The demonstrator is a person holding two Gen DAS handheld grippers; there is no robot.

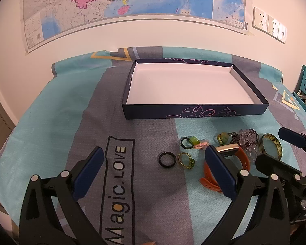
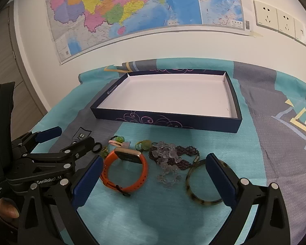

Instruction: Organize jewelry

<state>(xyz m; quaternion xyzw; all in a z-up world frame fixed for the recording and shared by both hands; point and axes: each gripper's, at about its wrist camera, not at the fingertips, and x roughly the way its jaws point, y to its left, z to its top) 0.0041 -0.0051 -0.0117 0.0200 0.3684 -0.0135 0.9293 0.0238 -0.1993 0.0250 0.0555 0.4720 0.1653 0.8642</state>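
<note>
Your left gripper [image 1: 155,173] hangs low over the cloth [image 1: 51,112], jaws spread wide, nothing between them but the black ring [image 1: 167,158] lying flat at mid-frame. Just right of the ring, a green beaded ring [image 1: 186,160]. Your right gripper [image 2: 155,180] is likewise spread and empty, low in its own frame; the orange watch [image 2: 125,170] lies between its fingers, nearer the left one, and the mottled bangle [image 2: 202,181] runs behind the right finger [image 2: 220,181]. Clear and dark beads [image 2: 173,155] are heaped between watch and bangle. The box [image 2: 167,120] sits open and bare beyond the jewelry, centre frame. Map [image 2: 132,6] on the wall, upper frame.
</note>
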